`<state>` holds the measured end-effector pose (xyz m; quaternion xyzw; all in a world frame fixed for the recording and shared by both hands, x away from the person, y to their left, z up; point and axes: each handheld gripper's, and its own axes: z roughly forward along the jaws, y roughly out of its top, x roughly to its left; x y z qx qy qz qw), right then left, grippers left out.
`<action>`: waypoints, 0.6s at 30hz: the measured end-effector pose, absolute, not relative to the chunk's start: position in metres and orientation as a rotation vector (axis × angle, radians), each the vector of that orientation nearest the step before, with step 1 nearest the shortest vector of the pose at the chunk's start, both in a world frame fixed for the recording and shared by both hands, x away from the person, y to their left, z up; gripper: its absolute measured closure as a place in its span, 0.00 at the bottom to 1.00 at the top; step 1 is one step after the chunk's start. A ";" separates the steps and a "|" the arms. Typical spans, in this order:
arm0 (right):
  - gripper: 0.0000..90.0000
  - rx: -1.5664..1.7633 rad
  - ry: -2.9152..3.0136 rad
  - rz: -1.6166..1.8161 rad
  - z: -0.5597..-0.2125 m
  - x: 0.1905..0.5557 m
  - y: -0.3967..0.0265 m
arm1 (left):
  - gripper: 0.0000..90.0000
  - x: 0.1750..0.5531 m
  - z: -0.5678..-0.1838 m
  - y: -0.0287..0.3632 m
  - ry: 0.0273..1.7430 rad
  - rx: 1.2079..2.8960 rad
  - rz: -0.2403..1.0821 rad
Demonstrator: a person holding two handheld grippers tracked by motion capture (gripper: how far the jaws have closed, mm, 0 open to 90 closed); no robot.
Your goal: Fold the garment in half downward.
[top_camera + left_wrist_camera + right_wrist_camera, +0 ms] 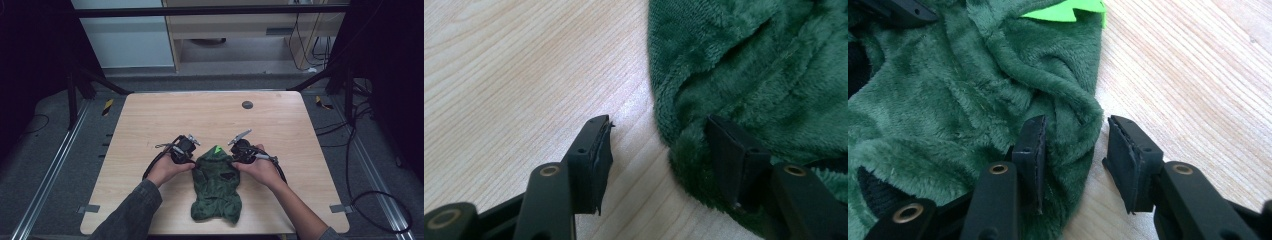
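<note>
A dark green fleece garment [216, 190] with a bright green spike [217, 149] at its far end lies flat on the wooden table [165, 115]. My left gripper [191, 159] is at its upper left edge and my right gripper [235, 159] at its upper right edge. In the left gripper view the gripper [660, 127] is open, one jaw on bare wood and the other on the fleece [764, 65]. In the right gripper view the gripper [1076, 122] is open astride a fold of the fleece [948, 100], near the spike [1068, 7].
A small dark round disc [247, 105] sits near the table's far edge. Grey tape tabs [88, 208] mark the near corners. Cables [380, 200] loop on the floor to the right. Metal frame legs stand around the table.
</note>
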<state>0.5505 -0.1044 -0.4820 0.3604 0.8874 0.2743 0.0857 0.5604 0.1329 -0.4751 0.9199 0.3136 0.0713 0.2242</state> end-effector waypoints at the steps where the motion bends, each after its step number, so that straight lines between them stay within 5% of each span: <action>1: 0.66 1.076 2.646 0.819 -0.482 0.550 -0.104 | 0.49 0.560 -0.475 0.133 0.863 2.539 0.199; 5: 0.66 1.075 2.645 0.815 -0.482 0.550 -0.104 | 0.50 0.560 -0.475 0.132 0.859 2.541 0.198; 9: 0.69 1.075 2.659 0.799 -0.481 0.552 -0.101 | 0.62 0.558 -0.474 0.129 0.823 2.553 0.184; 18: 0.93 1.016 2.728 0.828 -0.481 0.549 -0.095 | 0.88 0.555 -0.474 0.129 0.800 2.527 0.112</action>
